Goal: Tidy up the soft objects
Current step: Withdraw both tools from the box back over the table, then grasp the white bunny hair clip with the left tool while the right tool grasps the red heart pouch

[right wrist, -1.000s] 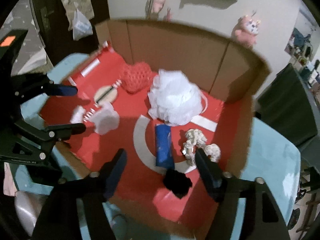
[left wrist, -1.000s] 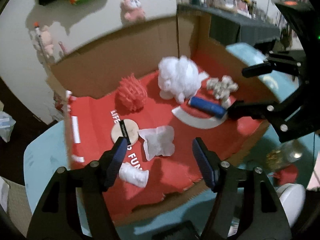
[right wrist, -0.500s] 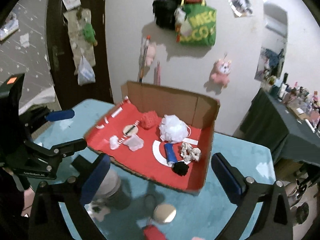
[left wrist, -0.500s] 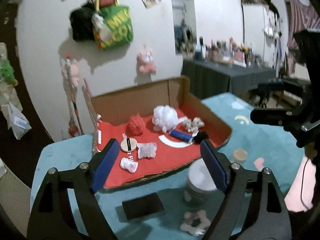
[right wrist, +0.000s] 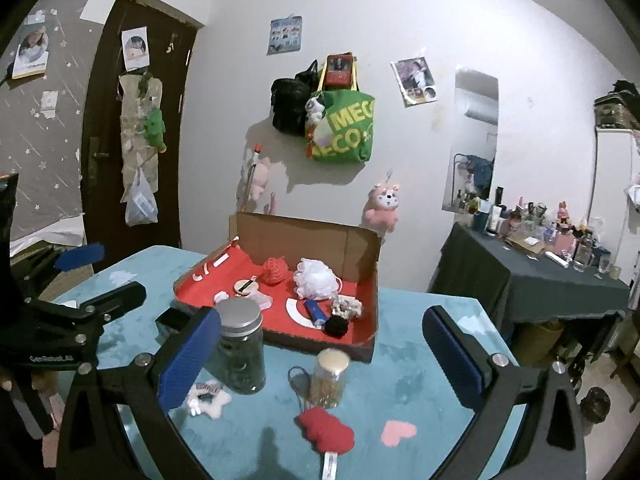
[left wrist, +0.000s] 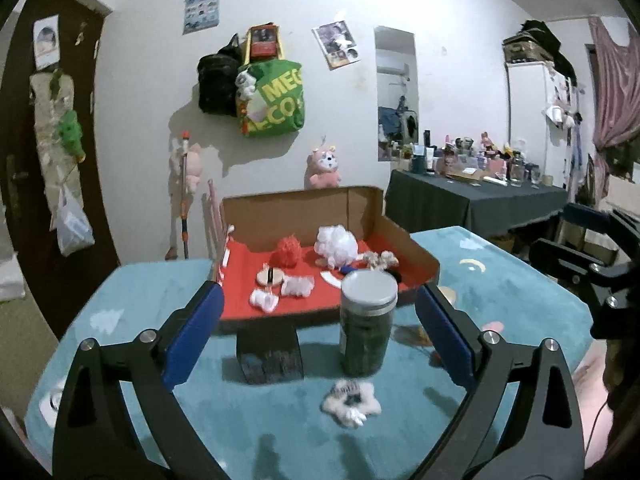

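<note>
While both grippers stand wide open and empty, the left gripper (left wrist: 316, 328) having just widened, most soft objects lie in the cardboard box (right wrist: 366, 276). A red plush cloud (right wrist: 326, 432) and white plush star (left wrist: 350, 398) remain on the teal table (right wrist: 420, 360).

Dark jar (left wrist: 367, 326) (grey-lidded) on teal table (left wrist: 132, 308)

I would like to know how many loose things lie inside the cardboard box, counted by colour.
Red: 1, mesh puff
White: 3, large puff, crumpled piece, small wad
Blue: 1, roll
Black: 1, pompom
Cream: 1, scrunchie
Tan: 1, round disc
Total: 8
</note>
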Tool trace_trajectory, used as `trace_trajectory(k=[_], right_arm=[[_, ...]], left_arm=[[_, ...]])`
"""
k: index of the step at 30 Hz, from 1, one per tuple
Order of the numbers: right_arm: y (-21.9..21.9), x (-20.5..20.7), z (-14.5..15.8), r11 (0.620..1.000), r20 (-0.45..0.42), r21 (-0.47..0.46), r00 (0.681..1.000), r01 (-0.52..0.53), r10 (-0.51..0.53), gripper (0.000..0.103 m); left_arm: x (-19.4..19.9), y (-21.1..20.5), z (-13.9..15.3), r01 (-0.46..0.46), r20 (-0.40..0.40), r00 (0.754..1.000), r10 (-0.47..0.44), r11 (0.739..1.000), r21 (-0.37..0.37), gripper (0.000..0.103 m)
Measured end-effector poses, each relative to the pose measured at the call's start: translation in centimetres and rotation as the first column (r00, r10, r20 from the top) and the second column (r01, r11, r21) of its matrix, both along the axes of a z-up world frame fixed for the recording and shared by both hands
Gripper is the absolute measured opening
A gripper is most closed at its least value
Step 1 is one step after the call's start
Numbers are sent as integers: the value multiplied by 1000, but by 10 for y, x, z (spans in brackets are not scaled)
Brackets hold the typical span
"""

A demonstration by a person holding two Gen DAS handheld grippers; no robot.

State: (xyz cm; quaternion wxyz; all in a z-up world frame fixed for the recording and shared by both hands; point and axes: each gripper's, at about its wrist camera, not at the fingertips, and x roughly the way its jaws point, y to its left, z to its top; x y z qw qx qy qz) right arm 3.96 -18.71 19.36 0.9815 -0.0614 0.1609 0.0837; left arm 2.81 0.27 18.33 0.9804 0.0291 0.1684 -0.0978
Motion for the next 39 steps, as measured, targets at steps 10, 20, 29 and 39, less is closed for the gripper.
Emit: trace_trajectory(k=[10, 20, 29, 39], right_arm=[[-4, -12, -53, 998, -50, 56, 998, 43, -40, 103], [-6, 6, -111, 997, -176, 36, 983, 66, -59, 103], [-19, 23, -131, 996, -252, 55, 966, 76, -60, 103], [-29, 55, -141, 998, -328, 17, 943, 63, -54, 103]], left_arm=[[-13, -5, -53, -37, -75, 996, 36, 999, -9, 98], [7, -13, -105, -36, -212, 977, 39, 999, 16, 98], [25, -19, -123, -34, -281, 959, 40, 999, 27, 98], [58, -23, -133, -23, -377, 926, 32, 999, 30, 98]])
